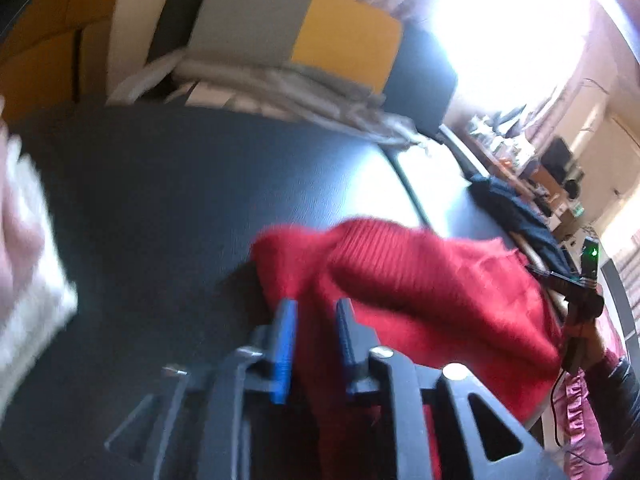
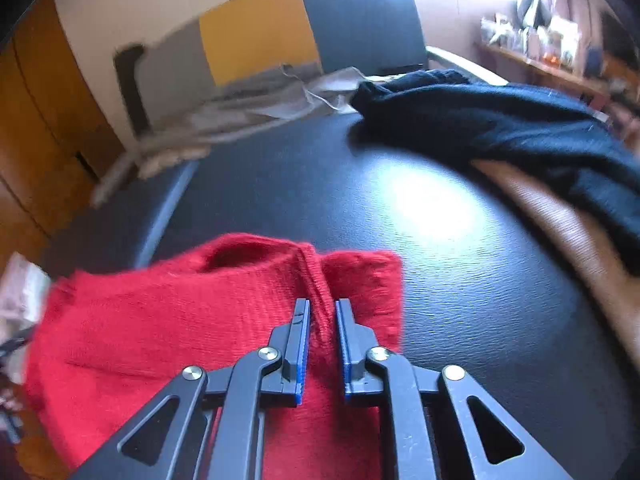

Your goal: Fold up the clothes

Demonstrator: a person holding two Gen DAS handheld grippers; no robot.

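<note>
A red knit sweater [image 1: 420,292] hangs between my two grippers over the black table [image 1: 180,200]. My left gripper [image 1: 316,308] is shut on its left edge, cloth pinched between the blue pads. My right gripper [image 2: 322,308] is shut on a raised fold of the same sweater [image 2: 160,320], near its right corner. The sweater droops in the middle and partly rests on the table [image 2: 480,300]. The right gripper also shows in the left wrist view [image 1: 580,304], past the sweater.
A dark navy garment [image 2: 500,120] lies at the table's far right. A grey cloth [image 2: 224,120] lies at the far edge. A white and pink cloth [image 1: 24,248] sits at the left. A dark chair [image 2: 360,20] stands behind.
</note>
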